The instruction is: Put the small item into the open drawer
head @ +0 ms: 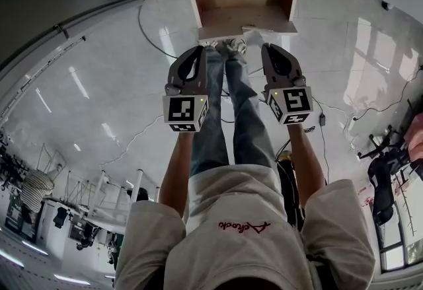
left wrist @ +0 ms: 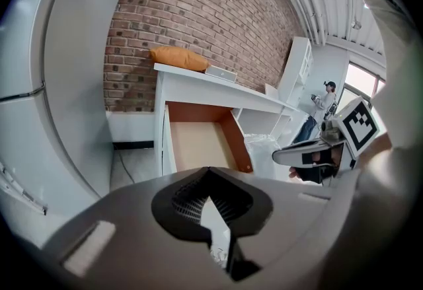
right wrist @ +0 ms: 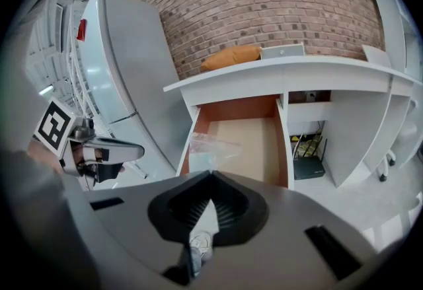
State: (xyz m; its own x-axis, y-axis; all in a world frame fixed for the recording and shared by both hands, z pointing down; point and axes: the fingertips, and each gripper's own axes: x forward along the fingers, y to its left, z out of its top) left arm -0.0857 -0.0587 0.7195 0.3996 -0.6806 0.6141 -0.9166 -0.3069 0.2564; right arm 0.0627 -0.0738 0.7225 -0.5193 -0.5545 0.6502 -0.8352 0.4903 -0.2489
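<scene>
While both tools hang short of the drawer (head: 241,16), the small item, a clear crumpled bag (right wrist: 213,143), lies at the drawer's front edge. It sits toward the front left corner as the right gripper view shows it. I cannot tell whether it rests wholly inside or is draped over the front rim.

The left gripper (head: 198,49) has its jaws pressed together with nothing in them; only floor shows through the hollow behind the tips. The right gripper (head: 268,47) is likewise closed and empty, with a shoe (right wrist: 196,242) showing through its hollow.

The bag lies straight ahead of the person, between the two jaw lines. It is off to the right of the left tool's aim and off to the left of the right tool's aim. Its long axis seems to run along the front edge, across the line of approach.

Neither hand looks clearly nearer; the head view puts both about level, side by side, just short of the drawer's front. Judging from this, either the item is already delivered or it needs one nudge further in. For that nudge a tool would have to swing inward toward the middle and open first if it is to pinch.
</scene>
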